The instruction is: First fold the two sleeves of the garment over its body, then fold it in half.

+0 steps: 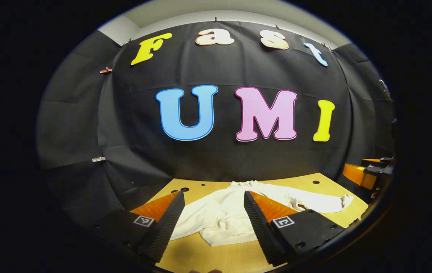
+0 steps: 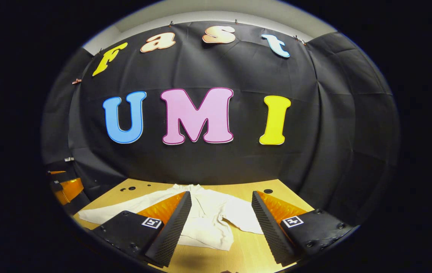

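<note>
A white long-sleeved garment [image 1: 219, 216] lies flat and somewhat rumpled on the wooden table [image 1: 208, 258]. In the left gripper view one sleeve [image 1: 322, 204] stretches out to the right, and my left gripper [image 1: 214, 223] hovers open above the table's near edge with the garment's body showing between its fingers. In the right gripper view the garment [image 2: 208, 222] has a sleeve [image 2: 117, 210] reaching left, and a bunched part [image 2: 244, 218] lies toward the right. My right gripper [image 2: 221, 227] is also open and holds nothing, above the garment's near hem.
The other gripper's orange and black body shows at the right edge of the left gripper view [image 1: 367, 172] and at the left edge of the right gripper view [image 2: 64, 187]. The table [image 2: 250, 250] has small holes [image 2: 268, 191] near its far edge. Black cloth walls close the booth behind.
</note>
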{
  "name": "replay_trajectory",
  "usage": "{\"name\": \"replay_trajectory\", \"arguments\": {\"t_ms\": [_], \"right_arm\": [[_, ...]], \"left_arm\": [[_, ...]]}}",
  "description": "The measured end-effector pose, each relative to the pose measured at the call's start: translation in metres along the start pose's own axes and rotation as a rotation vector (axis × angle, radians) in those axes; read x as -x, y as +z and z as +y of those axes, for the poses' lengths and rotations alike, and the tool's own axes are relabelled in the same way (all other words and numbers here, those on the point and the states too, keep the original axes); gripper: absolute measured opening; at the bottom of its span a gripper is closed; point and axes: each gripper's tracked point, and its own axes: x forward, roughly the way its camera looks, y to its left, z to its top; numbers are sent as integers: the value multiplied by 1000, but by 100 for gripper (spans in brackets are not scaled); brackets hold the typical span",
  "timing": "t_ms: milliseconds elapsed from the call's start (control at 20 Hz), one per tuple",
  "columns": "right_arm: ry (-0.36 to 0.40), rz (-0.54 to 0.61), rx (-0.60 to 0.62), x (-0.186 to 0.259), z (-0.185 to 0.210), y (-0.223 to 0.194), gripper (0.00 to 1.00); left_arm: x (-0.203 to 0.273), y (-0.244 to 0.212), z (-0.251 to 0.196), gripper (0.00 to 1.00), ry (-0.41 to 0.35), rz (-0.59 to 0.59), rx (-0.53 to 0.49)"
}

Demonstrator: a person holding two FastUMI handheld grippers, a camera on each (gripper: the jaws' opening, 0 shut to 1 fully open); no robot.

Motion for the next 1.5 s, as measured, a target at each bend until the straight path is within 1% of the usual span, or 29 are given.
{"name": "replay_trajectory", "arguments": {"t_ms": [150, 450, 600, 800, 950, 1200, 1500], "right_arm": [[-18, 20, -15, -10, -10, -5, 98], [-80, 41, -9, -38, -49, -14, 98], [-139, 69, -20, -56, -82, -21, 98], [-250, 103, -48, -76, -138, -32, 98], [-330, 133, -39, -87, -178, -46, 98], [-438, 249, -55, -99, -234, -97, 98], [-499, 391, -94, -113, -274, -163, 98]], "left_arm": [[-4, -4, -4, 97, -10, 8, -12], [-14, -12, -10, 97, -19, 33, -4], [-20, -17, -16, 97, -32, 50, -17], [-27, -26, -23, 97, -42, 74, 2], [-35, -36, -22, 97, -31, 95, -2], [-47, -50, -23, 97, -14, 140, 4], [-63, -59, -18, 97, 20, 169, -16]]}}
